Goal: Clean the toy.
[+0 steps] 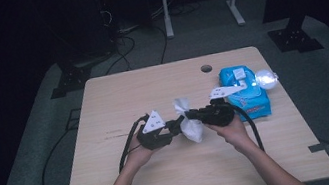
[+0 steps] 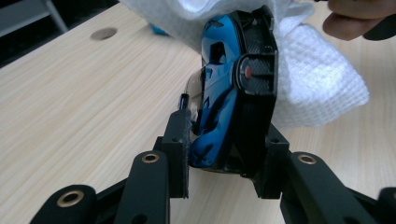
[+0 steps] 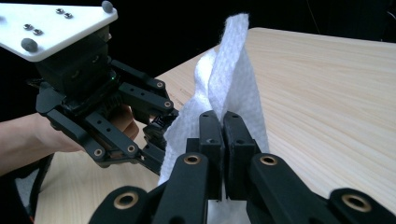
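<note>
We clamp a toy car (image 2: 219, 107) in our left gripper (image 2: 224, 154); our right gripper (image 3: 223, 140) pinches a wipe (image 3: 233, 79) against it.

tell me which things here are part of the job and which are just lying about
In the job:
- blue toy car, clamped in the left gripper
- white wipe, pinched by the right gripper and draped against the car

Lying about:
- blue wipes pack on the table
- clear shiny object beside the pack
</note>
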